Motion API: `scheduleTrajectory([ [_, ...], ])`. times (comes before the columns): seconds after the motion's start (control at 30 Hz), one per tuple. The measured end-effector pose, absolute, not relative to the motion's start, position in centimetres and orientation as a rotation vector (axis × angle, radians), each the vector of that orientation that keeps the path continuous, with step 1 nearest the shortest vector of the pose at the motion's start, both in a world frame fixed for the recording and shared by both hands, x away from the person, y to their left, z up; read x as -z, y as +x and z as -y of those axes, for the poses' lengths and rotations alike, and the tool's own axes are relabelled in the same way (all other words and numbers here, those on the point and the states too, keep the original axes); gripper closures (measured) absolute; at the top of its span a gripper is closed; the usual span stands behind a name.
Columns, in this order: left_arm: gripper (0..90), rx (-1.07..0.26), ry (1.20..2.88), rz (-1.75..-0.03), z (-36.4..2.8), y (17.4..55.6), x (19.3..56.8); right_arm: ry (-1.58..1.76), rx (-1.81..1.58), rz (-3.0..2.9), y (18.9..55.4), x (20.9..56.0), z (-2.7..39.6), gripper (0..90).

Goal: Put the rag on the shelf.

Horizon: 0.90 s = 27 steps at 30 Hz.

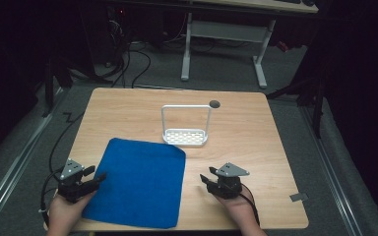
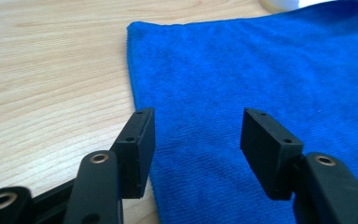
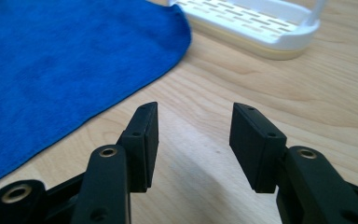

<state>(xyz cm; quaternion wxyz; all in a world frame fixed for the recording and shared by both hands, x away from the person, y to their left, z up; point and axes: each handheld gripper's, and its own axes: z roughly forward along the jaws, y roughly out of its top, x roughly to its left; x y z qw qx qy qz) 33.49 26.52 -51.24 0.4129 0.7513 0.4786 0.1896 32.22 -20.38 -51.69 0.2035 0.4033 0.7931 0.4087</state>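
Observation:
A blue cloth [image 1: 139, 183] lies flat on the wooden table [image 1: 256, 147], front left of centre. My left gripper [image 1: 98, 178] rests at the cloth's left edge, open, nothing between its jaws; in the left gripper view the left gripper [image 2: 196, 140] hovers just over the blue cloth [image 2: 251, 84] near its edge. My right gripper [image 1: 205, 178] sits on bare wood to the right of the cloth, open and empty. In the right gripper view the right gripper [image 3: 193, 135] points at bare wood between the cloth [image 3: 60, 60] and a white rack [image 3: 256, 23].
A white slotted rack with a tall wire hoop [image 1: 185, 135] stands behind the cloth at mid-table. A small dark disc [image 1: 214, 104] lies near the back edge. A grey tag [image 1: 298, 197] sits at the front right corner. Desk legs [image 1: 186, 49] stand beyond the table.

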Motion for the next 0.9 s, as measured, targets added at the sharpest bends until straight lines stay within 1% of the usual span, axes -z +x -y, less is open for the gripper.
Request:
scheduleTrajectory([
  [0.1,45.9,-0.444,1.885,-1.223,-26.6,33.7,51.2,1.108,-1.138,-2.224,32.2,51.7,20.0,52.4],
  [0.13,45.8,-0.425,1.874,-1.222,-26.7,33.7,51.2,1.1,-1.141,-2.229,32.2,51.7,19.8,53.8],
  [0.23,46.1,-0.428,1.871,-1.221,-26.7,33.7,51.2,1.04,-1.14,-2.243,31.9,51.6,19.0,58.6],
  [0.33,55.5,-0.431,1.905,-1.204,-26.6,33.7,51.3,1.01,-1.166,-2.273,31.7,51.7,18.0,60.2],
  [0.4,65.2,-0.436,1.945,-1.195,-26.5,33.7,51.5,0.955,-1.174,-2.297,31.5,51.7,16.6,64.9],
  [0.43,67.9,-0.436,1.945,-1.195,-26.5,33.7,51.5,0.955,-1.174,-2.297,31.5,51.7,16.6,64.9],
  [0.47,71.1,-0.437,1.971,-1.194,-26.5,33.6,51.7,0.913,-1.157,-2.314,31.2,51.7,15.5,67.4],
  [0.53,74.7,-0.442,1.981,-1.195,-26.6,33.5,51.8,0.885,-1.167,-2.336,31.0,51.6,14.7,71.8],
  [0.57,74.7,-0.435,1.983,-1.201,-26.6,33.5,51.8,0.885,-1.167,-2.336,31.0,51.6,14.7,71.8],
  [0.6,80.9,-0.426,1.987,-1.211,-26.8,33.4,51.9,0.868,-1.177,-2.376,30.9,51.7,13.8,79.5],
  [0.63,80.9,-0.424,1.992,-1.215,-26.9,33.4,52.0,0.868,-1.177,-2.376,30.9,51.7,13.8,79.5],
  [0.67,82.8,-0.417,1.996,-1.218,-26.9,33.2,52.1,0.862,-1.177,-2.386,30.9,51.6,13.5,83.4],
  [0.7,85.9,-0.413,2.004,-1.221,-26.9,33.2,52.2,0.842,-1.183,-2.399,30.8,51.5,13.0,89.7],
  [0.8,88.1,-0.411,2.043,-1.214,-26.7,32.9,52.5,0.804,-1.187,-2.422,30.7,51.5,12.2,90.0],
  [0.9,88.4,-0.409,2.061,-1.209,-26.5,32.7,52.8,0.775,-1.159,-2.44,30.8,51.8,11.6,90.0],
])
